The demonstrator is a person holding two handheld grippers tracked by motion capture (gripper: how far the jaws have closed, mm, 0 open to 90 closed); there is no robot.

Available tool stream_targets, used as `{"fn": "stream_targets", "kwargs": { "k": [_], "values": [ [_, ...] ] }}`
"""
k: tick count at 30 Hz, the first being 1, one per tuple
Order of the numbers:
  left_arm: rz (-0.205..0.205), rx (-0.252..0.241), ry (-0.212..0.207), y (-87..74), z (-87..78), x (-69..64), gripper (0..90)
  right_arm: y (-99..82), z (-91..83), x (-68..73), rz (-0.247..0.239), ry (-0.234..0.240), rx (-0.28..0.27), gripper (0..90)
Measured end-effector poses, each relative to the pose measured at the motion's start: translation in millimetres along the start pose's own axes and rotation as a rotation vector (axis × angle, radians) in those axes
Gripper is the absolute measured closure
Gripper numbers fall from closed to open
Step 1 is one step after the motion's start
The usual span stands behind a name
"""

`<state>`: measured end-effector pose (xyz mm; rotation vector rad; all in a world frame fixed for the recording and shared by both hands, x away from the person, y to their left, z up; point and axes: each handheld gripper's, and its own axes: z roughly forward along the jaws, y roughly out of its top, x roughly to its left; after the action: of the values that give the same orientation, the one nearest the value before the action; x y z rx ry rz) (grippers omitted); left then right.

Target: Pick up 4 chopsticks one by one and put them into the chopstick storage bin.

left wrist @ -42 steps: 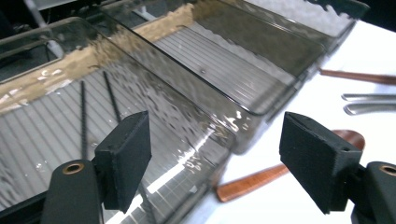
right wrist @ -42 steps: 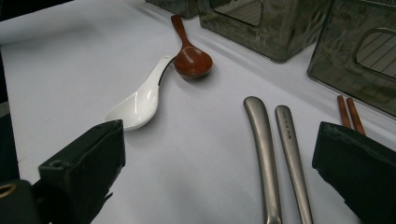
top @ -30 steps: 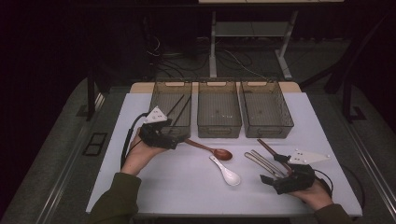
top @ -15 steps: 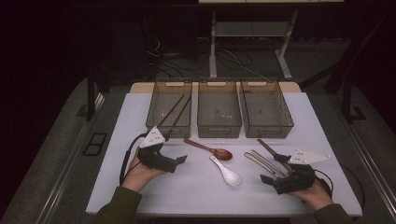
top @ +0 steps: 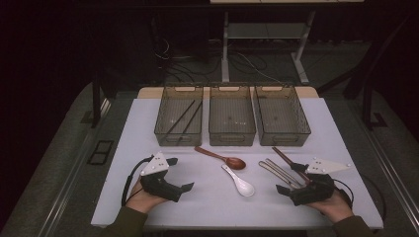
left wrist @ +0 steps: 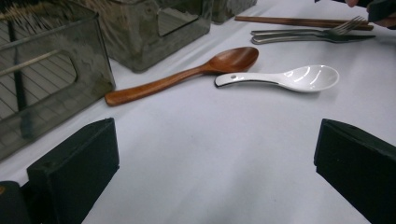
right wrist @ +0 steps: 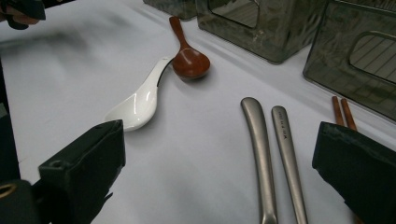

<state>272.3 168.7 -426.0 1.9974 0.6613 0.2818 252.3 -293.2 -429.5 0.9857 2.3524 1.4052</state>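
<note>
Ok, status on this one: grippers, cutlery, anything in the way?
Left hand-held gripper open, empty, jaws just opened. Right hand-held gripper open, empty, beside fork and knife. Wooden spoon, white spoon loose on table. Path clear.

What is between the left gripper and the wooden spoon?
Nothing visible. The left gripper is open and empty, and bare white table lies between it and the wooden spoon. The white spoon lies just beyond the wooden one, off the path.

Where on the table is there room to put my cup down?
The white table is bare left of the left bin, and along the front edge between the left gripper and right gripper. It is crowded around the wooden spoon, white spoon and metal cutlery.
</note>
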Motion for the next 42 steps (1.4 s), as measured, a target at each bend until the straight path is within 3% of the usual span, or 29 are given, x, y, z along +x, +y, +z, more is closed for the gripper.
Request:
{"fn": "stream_targets", "kwargs": {
  "k": [13, 26, 33, 42],
  "values": [
    [0.007, 0.006, -0.024, 0.1, 5.6, -1.5, 0.0, 3.4, -7.9, -11.1, 0.026, -0.039, 0.054, 7.8],
    [0.010, 0.016, -0.030, 0.3, 7.1, -2.6, 2.1, 3.0, -20.0, -25.3, 0.061, -0.073, 0.084, 28.1],
    [0.002, 0.022, -0.022, -0.2, 9.8, -2.8, 1.1, 0.4, -25.8, -35.5, 0.067, -0.127, 0.118, 34.9],
    [-0.006, 0.025, -0.025, -0.5, 11.2, -2.0, 0.0, -3.3, -37.2, -51.0, 0.097, -0.156, 0.136, 48.6]
  ]
}}
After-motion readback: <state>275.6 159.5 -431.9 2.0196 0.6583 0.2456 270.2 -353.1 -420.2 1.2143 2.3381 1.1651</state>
